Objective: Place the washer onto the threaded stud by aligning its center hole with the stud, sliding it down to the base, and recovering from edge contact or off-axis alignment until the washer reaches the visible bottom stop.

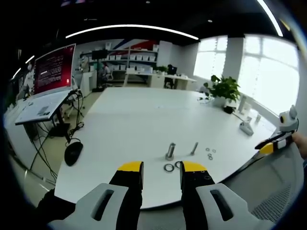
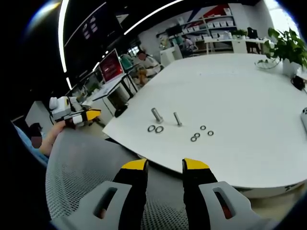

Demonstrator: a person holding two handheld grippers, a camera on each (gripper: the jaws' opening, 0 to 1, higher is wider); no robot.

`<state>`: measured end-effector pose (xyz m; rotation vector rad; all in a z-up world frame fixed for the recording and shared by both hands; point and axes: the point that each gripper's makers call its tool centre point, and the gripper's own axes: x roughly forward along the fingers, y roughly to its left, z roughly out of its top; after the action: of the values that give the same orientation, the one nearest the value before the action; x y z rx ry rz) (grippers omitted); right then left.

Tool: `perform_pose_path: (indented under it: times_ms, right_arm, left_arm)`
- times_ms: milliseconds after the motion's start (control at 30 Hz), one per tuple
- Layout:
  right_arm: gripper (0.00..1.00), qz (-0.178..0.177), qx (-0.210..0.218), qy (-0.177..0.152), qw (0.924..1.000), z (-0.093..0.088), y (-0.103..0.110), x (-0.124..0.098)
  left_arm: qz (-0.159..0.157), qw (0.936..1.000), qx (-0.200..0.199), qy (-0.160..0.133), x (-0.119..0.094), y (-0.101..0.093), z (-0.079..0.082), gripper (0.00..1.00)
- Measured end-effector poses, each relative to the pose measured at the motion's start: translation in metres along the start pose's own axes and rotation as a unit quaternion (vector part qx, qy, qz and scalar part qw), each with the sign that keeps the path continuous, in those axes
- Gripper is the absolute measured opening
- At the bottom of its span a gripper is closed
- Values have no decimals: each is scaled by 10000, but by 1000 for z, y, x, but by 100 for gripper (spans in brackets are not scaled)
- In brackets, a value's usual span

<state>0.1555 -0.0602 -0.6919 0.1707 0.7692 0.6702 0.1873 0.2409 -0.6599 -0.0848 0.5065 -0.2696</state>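
— While both tools hang off the counter's near edge, how do the fingers stand?

— On the left gripper [image 1: 161, 167] they are spread, yellow tips apart with nothing between them. The right gripper [image 2: 165, 165] is the same — fingers parted and empty, over a grey mesh chair back [image 2: 96, 167].

— And the task's things?

— In the left gripper view, just past the fingertips, two larger washers [image 1: 169, 167] lie flat side by side on the white counter [image 1: 129, 120], one partly hidden behind the right fingertip. Just beyond them stands the thick threaded stud [image 1: 171, 151], upright on its base; beside it, a thinner bolt [image 1: 194, 148], leaning a little. A few small washers [image 1: 210, 154] lie scattered near that bolt.

— Does the other camera agree?

— Yes: in the right gripper view the stud [image 2: 157, 115] and the bolt [image 2: 177, 119] stand near the counter's edge [image 2: 268, 179], the two larger washers [image 2: 155, 129] lying just in front of the stud, the small ones [image 2: 201, 133] off to the side. No washer is on the stud.

— Farther out?

— A potted plant [image 1: 224, 90] sits at the far side of the counter, a dark mouse-like object [image 1: 73, 152] near its left edge, and a large red screen [image 1: 53, 69] stands beyond it.
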Motion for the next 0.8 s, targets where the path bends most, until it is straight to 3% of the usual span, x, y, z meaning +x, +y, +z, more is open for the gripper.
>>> perform_pose_path:
  times_ms: [800]
  right_arm:
    - [31, 0, 20, 14, 10000, 0, 0, 0]
  left_arm:
    - [23, 10000, 37, -49, 0, 1, 2, 30]
